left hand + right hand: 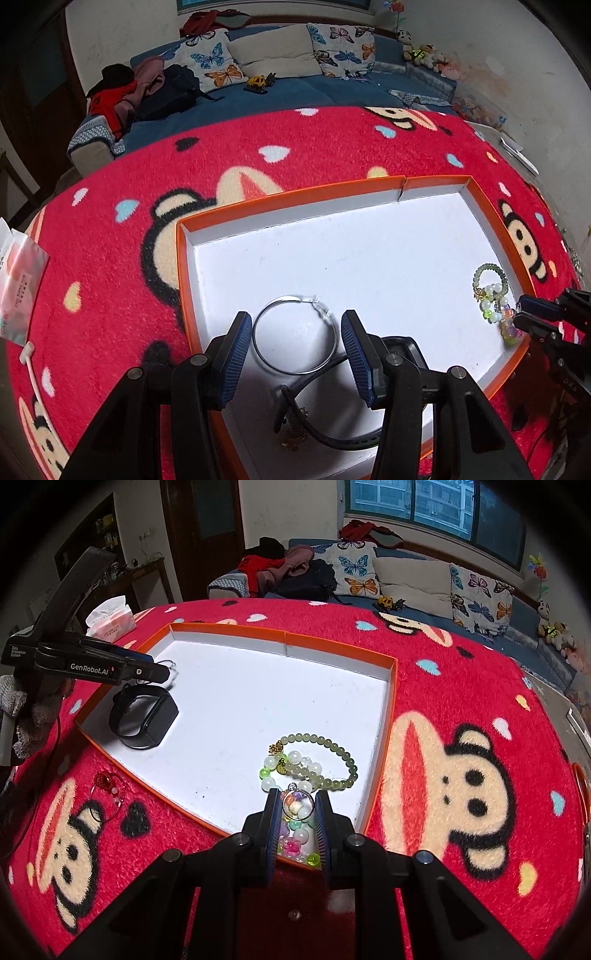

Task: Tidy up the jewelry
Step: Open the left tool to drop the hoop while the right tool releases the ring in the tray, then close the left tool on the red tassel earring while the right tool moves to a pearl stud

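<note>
An orange-rimmed white tray (295,197) (391,709) lies on the red blanket. My left gripper (295,326) is open above a silver bangle (334,332) lying in the tray; a black watch (332,435) (144,716) lies below it. My right gripper (297,805) (519,314) is partly open around a small silver ring (313,801) over a colourful bead bracelet (295,843) at the tray's near corner. A green bead bracelet (317,760) (489,277) lies just beyond. A thin red-beaded wire bracelet (107,794) lies outside the tray on the blanket.
A red cartoon-monkey blanket (461,701) covers the table. A tissue pack (110,622) (18,280) lies at the far left edge. A blue sofa (295,88) with butterfly cushions and clothes stands behind the table.
</note>
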`<state>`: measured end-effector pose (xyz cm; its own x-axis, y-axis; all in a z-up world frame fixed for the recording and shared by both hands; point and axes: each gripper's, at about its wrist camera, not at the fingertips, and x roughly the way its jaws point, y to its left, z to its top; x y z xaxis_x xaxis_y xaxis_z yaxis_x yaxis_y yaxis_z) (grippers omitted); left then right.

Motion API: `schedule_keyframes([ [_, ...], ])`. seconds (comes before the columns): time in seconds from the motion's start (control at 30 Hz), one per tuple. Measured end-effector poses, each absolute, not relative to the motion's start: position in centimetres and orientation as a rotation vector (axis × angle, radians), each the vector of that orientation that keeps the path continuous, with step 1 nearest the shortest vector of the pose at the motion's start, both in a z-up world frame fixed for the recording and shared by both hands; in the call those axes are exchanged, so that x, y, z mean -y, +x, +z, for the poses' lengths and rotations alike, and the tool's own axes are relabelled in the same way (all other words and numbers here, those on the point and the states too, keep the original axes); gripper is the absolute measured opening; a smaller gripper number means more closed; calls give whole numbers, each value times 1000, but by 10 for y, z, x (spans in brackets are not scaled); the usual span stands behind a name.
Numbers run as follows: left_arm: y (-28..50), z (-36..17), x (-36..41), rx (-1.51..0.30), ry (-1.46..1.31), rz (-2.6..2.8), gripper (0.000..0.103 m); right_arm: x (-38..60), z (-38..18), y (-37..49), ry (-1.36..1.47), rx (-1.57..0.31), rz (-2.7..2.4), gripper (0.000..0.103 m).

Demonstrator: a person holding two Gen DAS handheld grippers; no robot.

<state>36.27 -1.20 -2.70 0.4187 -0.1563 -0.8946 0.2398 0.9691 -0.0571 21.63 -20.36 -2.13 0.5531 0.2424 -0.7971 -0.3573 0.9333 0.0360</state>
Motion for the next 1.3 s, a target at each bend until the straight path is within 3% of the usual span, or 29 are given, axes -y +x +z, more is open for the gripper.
schedule_keyframes([
  [0.67, 332, -1, -4, -1082, 68, -216, 61, 201, -14, 209, -140, -915, 349, 23],
  [0.87, 307, 14, -6, -1064, 56, -218, 61, 199, -8, 206, -145, -901, 342, 37],
  [1.3, 232, 23, 16, -1023, 69, -312, 61, 200, -1, 193, -123, -881, 356, 39],
])
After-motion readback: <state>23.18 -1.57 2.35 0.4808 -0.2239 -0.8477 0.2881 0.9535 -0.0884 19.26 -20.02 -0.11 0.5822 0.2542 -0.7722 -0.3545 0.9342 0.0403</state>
